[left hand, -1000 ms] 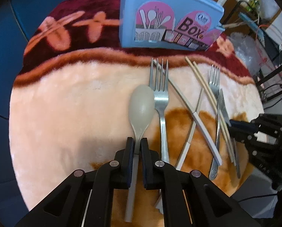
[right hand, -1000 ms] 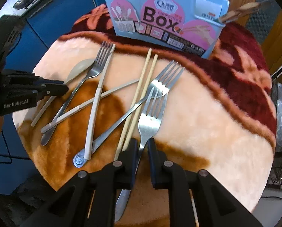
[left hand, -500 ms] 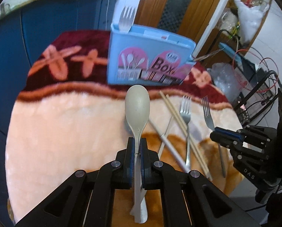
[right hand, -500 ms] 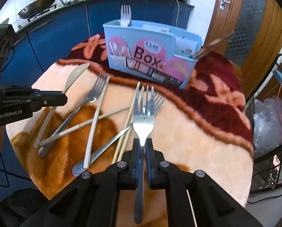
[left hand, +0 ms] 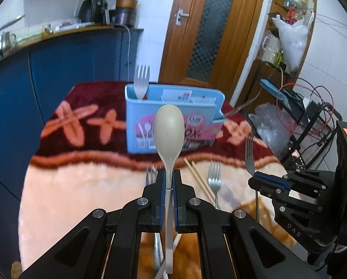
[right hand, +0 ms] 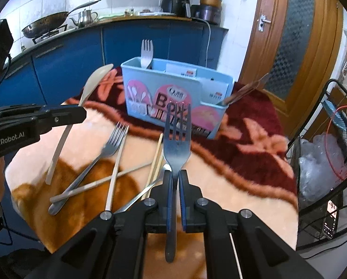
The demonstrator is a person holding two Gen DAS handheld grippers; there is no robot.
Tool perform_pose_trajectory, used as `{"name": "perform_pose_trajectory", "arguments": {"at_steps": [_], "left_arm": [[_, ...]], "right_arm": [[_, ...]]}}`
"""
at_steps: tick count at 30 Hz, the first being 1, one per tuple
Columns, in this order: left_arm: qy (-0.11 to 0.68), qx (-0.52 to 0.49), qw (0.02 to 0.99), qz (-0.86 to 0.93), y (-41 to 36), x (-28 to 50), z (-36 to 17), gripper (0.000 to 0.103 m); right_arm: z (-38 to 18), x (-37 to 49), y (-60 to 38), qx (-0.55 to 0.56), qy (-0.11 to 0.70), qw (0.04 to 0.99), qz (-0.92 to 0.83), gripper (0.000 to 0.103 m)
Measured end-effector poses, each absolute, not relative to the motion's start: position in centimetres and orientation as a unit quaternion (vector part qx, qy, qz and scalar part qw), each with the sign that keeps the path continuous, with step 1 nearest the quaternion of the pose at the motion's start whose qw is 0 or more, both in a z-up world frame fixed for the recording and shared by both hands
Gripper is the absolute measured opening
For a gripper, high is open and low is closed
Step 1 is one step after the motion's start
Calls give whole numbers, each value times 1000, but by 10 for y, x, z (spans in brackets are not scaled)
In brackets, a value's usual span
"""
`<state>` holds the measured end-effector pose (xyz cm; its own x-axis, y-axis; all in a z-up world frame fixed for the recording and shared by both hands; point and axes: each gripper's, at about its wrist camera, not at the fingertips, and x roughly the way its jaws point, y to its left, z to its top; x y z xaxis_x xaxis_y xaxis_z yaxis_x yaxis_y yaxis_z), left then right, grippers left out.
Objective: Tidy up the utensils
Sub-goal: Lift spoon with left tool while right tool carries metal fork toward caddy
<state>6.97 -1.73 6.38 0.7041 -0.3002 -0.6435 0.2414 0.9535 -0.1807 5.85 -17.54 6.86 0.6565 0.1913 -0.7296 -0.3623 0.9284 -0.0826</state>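
Beige plastic spoon (left hand: 169, 130) stands clamped by its handle in your left gripper (left hand: 169, 181), bowl up and clear of the blanket (left hand: 80, 186). Your right gripper (right hand: 175, 181) is closed on a steel fork (right hand: 176, 144), tines raised. Both utensils sit in front of the blue utensil box (right hand: 173, 88), apart from it.

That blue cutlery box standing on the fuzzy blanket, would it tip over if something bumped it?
Possibly. The blue box stands tall and narrow on soft plush blanket, so its footing is probably unsteady. It looks like thin plastic holding only one fork and a few items, so it is likely light. A knock near its rim might rock or slide it.
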Motion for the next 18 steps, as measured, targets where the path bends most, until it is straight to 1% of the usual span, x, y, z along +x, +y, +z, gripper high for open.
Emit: {"name": "perform_pose_trajectory", "arguments": {"at_steps": [9, 18], "left_arm": [[310, -34, 941, -132, -22, 80, 81, 5], [245, -55, 961, -112, -17, 114, 110, 5]], "right_arm": [[76, 70, -181, -107, 354, 920, 131, 8], [109, 89, -192, -35, 275, 950, 143, 8]]}}
